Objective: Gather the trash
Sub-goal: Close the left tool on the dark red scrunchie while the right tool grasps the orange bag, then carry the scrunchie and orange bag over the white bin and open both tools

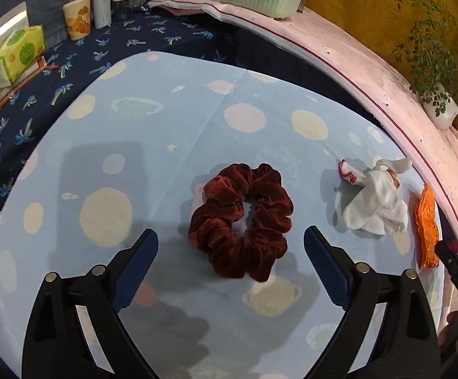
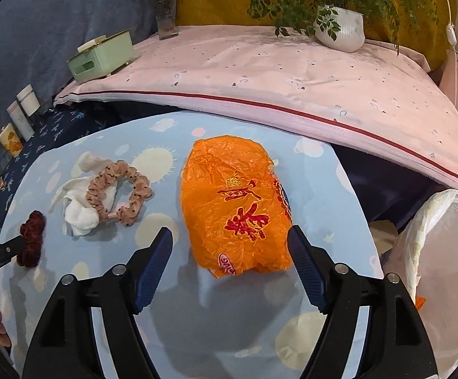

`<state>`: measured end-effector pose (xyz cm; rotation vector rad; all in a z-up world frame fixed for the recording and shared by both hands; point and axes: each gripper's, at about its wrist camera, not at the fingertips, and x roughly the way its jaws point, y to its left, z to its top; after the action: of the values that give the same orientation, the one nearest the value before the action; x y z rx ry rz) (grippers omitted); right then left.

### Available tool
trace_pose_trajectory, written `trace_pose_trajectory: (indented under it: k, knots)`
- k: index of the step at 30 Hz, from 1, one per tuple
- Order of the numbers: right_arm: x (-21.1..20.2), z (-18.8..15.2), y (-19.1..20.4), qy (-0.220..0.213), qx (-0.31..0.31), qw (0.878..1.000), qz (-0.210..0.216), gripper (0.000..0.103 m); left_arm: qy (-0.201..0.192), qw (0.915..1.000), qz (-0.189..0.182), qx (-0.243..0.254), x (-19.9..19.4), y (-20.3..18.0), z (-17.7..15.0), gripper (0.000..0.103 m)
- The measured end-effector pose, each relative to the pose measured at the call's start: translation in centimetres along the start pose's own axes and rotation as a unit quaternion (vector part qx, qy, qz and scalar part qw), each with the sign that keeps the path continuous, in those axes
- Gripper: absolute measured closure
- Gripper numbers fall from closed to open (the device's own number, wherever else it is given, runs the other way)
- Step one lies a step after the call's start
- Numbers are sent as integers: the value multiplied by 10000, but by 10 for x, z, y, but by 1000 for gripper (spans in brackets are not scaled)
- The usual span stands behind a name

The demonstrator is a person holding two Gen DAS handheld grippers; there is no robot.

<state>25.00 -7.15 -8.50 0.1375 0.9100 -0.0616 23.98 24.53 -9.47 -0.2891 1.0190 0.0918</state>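
Pale blue cloth (image 1: 172, 170) printed with planets and stars covers the work surface in both views; a navy palm-print cloth (image 1: 80, 60) lies beyond it, and a pink padded ledge (image 2: 260, 72) runs across the upper frame.

I see my left gripper (image 1: 230, 241) at lower centre of its view, jaws spread wide and holding nothing. One dark red velvet scrunchie (image 1: 244, 221) lies flat between and just ahead of the fingertips, untouched. To its right sits one crumpled white tissue (image 1: 375, 205), and at the right edge one orange plastic bag (image 1: 426, 227), seen edge-on.

My right gripper (image 2: 230, 240) is likewise wide open and empty, its fingertips flanking the near end of the orange bag (image 2: 235, 202), which bears red characters. Left of it, one beige dotted scrunchie (image 2: 119, 191) rests partly on the white tissue (image 2: 80, 208).

A white bag (image 2: 440, 243) bulges at right. Background, upper left of the left view: one green-and-yellow carton (image 1: 18, 52), three tubs (image 1: 100, 1). On the ledge: one mint tissue box (image 2: 102, 57), one vase (image 2: 165, 9), one potted plant (image 2: 339, 22).
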Motion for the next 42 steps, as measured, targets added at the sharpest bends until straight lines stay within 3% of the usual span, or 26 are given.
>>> trace_pose_trajectory:
  k: [2, 4, 9, 10, 13, 17, 20, 32, 42]
  knots:
    - [11, 2, -2, 68, 13, 10000, -48, 31, 40, 10000, -74, 33, 5, -2, 1, 18]
    - [21, 2, -3, 155, 26, 9998, -75, 31, 118, 9998, -144, 69, 12, -5, 1, 33]
    - [30, 0, -3, 136, 4, 9998, -129, 33, 162, 9998, -143, 22, 18, -8, -2, 54]
    - [31, -1, -3, 109, -7, 9998, -162, 41, 149, 9998, -164, 20, 17, -9, -2, 64]
    - [29, -4, -4, 102, -45, 9997, -198, 56, 132, 9997, -216, -49, 13, -10, -3, 72]
    - [19, -8, -7, 62, -30, 9999, -137, 73, 89, 9996, -254, -47, 4, -16, -6, 75]
    - [8, -13, -9, 45, -30, 10000, -63, 76, 56, 9996, -282, 49, -6, -27, -12, 75]
    - [-59, -28, -16, -327, -44, 9993, 196, 78, -100, 9962, -718, 490, -60, -91, -43, 76]
    - [-115, -36, -47, -722, 105, 9971, 229, 78, -285, 9871, -1110, 1117, -103, -169, -70, 76]
